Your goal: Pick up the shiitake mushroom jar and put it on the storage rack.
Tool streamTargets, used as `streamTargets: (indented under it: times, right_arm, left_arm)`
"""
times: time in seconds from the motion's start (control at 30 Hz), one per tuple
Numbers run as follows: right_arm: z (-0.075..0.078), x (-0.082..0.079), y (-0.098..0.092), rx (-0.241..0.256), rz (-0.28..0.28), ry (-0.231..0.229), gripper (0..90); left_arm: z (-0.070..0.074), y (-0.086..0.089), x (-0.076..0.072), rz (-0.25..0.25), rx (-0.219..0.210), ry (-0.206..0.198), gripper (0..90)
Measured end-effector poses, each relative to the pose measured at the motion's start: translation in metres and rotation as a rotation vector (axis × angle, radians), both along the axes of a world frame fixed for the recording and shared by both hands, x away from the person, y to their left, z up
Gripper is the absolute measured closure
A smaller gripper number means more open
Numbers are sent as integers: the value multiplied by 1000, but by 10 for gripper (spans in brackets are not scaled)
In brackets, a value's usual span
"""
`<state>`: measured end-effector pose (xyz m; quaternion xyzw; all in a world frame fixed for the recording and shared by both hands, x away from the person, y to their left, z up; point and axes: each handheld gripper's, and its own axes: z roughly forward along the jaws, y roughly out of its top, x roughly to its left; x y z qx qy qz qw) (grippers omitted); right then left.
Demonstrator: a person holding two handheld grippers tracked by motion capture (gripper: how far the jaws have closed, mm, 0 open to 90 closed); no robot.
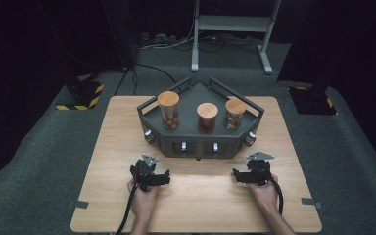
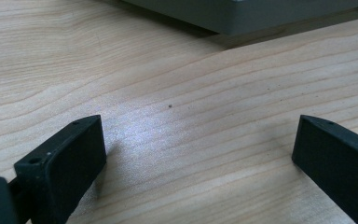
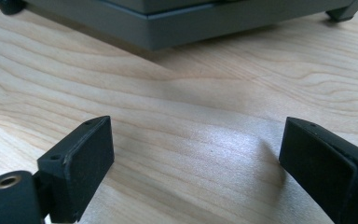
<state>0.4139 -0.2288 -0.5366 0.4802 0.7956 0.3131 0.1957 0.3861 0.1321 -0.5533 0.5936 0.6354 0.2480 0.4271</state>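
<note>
Grippers at rest on the pale wooden table [image 1: 112, 196], one in each of my hands, both short of the dark grey angular tray [image 1: 200, 146] with its low railed walls. My left gripper [image 1: 149, 175] sits in front of the tray's left half, my right gripper [image 1: 253, 174] in front of its right half. Each gripper view shows its two black jaws spread wide with bare wood grain between them, so neither gripper has hold of anything. The tray's grey base edge [image 2: 242, 21] lies just ahead in the left gripper view, and likewise [image 3: 168, 28] in the right gripper view.

Contents of the tray, from the high view: three clear glass jars with round wooden lids, all upright. The tall jar holding brown balls [image 1: 169, 111] stands at the left, the short jar with dark red contents [image 1: 207, 117] in the middle, the jar with mixed brownish pieces [image 1: 235, 113] at the right. All three stand apart from one another and well apart from my jaws.

Step in hand, as I judge it: the starting pose, before any reach. No jar is touched and every lid is on.

Next move likely calls for lifting a gripper clear of the table and over the tray's front wall, then bringing the open jaws level around a jar's glass body. The railing and neighbouring jars leave little room, so the approach should come from above and in front.
</note>
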Motion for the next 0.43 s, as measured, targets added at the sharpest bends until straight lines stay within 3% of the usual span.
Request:
streamTargets:
  times: [0.2,0.43]
  right_arm:
    - [-4,-1,-2,24,0,-43,85]
    - [-4,0,-3,24,15,-43,86]
  left_arm:
    - [0,0,0,-4,5,5,26]
    - [0,0,0,-7,5,5,24]
